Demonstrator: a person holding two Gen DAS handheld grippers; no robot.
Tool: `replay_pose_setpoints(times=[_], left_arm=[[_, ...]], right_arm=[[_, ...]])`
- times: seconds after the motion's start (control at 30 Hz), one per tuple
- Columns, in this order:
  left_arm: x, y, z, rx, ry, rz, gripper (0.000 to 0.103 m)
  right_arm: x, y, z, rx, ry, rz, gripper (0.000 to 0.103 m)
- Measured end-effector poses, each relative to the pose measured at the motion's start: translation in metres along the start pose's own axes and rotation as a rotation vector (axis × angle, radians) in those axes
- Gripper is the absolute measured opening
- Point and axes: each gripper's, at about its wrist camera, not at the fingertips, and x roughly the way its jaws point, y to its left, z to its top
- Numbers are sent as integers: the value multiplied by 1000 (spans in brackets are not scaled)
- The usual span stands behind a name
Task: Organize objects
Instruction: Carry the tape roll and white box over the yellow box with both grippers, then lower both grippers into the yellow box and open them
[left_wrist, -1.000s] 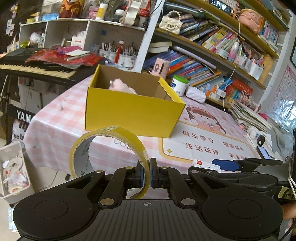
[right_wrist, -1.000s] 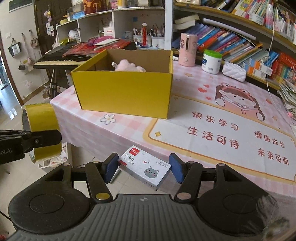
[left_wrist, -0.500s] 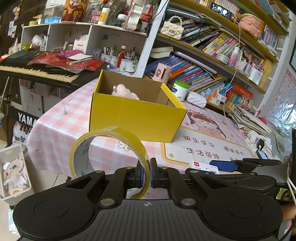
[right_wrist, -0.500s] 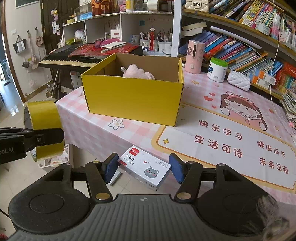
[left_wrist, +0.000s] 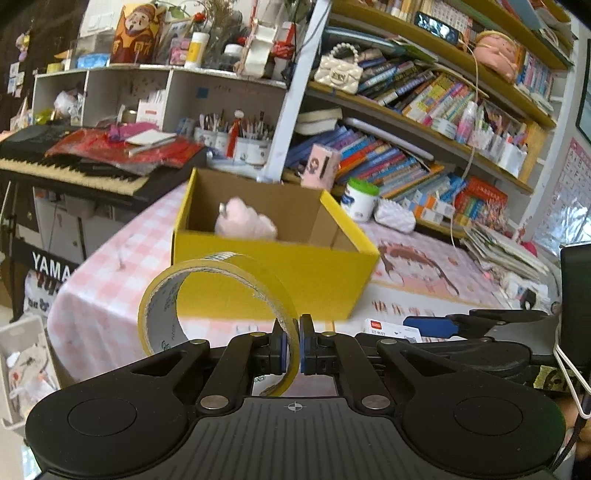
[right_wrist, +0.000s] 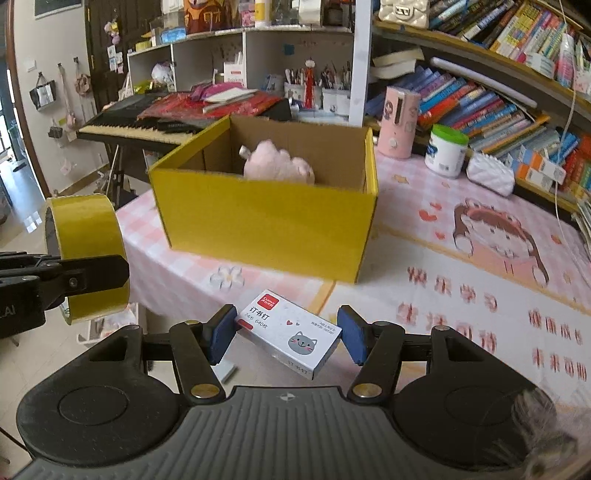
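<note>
My left gripper (left_wrist: 291, 341) is shut on the rim of a yellow tape roll (left_wrist: 207, 291), which stands upright in front of it. The same tape roll (right_wrist: 86, 251) shows at the left of the right wrist view. My right gripper (right_wrist: 286, 334) is shut on a small white staple box (right_wrist: 290, 330) with a grey cat face, held at a slant. An open yellow cardboard box (left_wrist: 273, 280) sits on the pink checked table (left_wrist: 107, 280) ahead of both grippers. Inside the yellow box (right_wrist: 266, 218) lies a pink plush toy (right_wrist: 277, 164).
Behind the box stand a pink cylinder (right_wrist: 400, 123), a white jar with a green lid (right_wrist: 445, 149) and a white pouch (right_wrist: 489, 173). Bookshelves (right_wrist: 498, 92) fill the back right. A keyboard piano (right_wrist: 147, 122) stands at the left. A white bin (left_wrist: 18, 365) sits on the floor.
Both grippers have moved toward the yellow box and a little up, so the box looks larger and more of its inside shows. Both grips are unchanged.
</note>
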Motion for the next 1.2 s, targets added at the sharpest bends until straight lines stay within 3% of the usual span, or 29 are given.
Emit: replay_pose_setpoints(times=[0.33,0.5,0.83,1.03,1.13,1.2], left_arm=[[55,4,63,24,-89,50,5],[90,1,83,54,-92,90,5],[164,6,77,80,72,190,7],[185,4,72,94,139,261,14],[188,3,71,99,147,276,31],[188,1,68,123,143,322,59]], right_arm=[[31,-33,85,-7,-148,8,58],[52,-48,119,-27,-200,18,58],[99,-65,131,-49,-124,63,58],[122,-70,133,-80,-89,87,58],[132,-71,133,-87,-73,96,58],[139,-73,135,-91,-64,102,58]])
